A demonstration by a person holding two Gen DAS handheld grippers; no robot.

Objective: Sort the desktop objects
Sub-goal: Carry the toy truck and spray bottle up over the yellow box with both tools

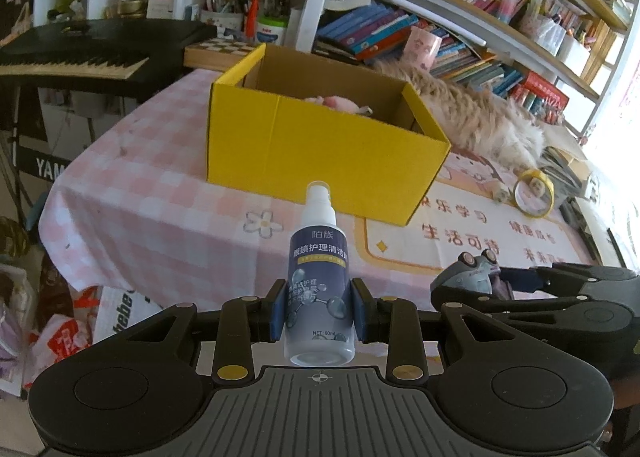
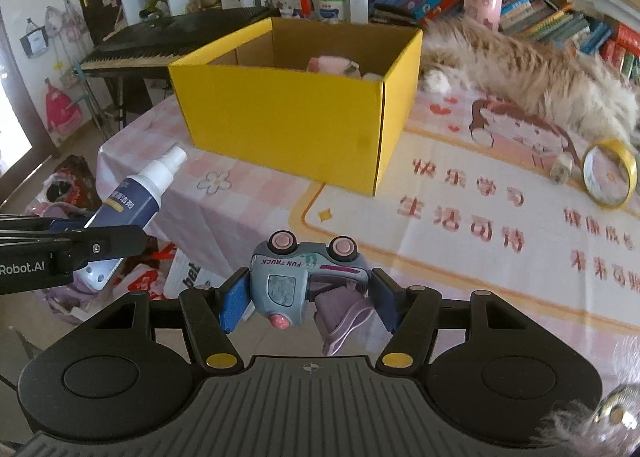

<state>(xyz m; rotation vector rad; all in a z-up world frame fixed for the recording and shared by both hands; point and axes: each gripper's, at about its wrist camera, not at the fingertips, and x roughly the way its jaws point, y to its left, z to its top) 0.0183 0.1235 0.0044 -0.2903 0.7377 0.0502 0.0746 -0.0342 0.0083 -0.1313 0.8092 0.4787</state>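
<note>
Glossy cylindrical spray bottle point(image 1: 319, 289), clamped.

I can't make out the pink things point(image 2: 328, 65) behind the yellow box's point(image 2: 288, 125) wall; the furry animal point(image 2: 540, 81) runs off frame.

A lived-in home study or child's room: crammed bookshelves point(image 1: 460, 37) at 1 o'clock, an electronic keyboard point(image 1: 80, 53) at 10 o'clock, a pen holder point(image 1: 248, 13) at 12, pink cartoon-printed cloth point(image 1: 160, 217) over the tabletop, a long-haired cat point(image 2: 540, 77) sprawled at 2 o'clock.
</note>
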